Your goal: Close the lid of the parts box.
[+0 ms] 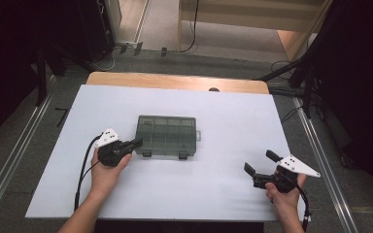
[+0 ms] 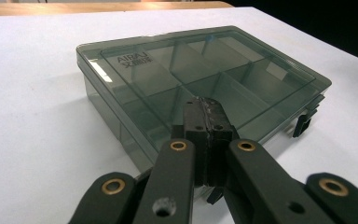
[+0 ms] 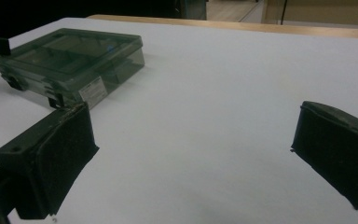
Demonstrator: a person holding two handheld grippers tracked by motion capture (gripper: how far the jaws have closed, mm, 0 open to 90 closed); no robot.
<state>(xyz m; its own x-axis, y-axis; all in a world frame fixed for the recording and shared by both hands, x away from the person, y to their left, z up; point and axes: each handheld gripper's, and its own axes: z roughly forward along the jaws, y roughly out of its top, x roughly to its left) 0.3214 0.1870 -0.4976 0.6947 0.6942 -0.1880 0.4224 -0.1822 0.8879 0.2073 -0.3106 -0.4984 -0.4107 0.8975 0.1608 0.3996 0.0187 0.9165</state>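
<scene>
Left tongs (image 1: 137, 142) pressed together beside the organizer box (image 1: 166, 134) lying crosswise, latches facing the person; right tongs (image 1: 261, 162) spread

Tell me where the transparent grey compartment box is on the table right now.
In the high view, the compartment box lies closed near the middle of the white table, with the shut left gripper at its near-left corner and the open right gripper apart, to its right.

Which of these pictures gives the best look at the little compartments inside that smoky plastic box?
The left gripper view: the box is close, and its dividers show through the shut clear lid. The high view shows the whole box small, as a faint grid. The right gripper view sees it from a low side angle, with its label.
</scene>
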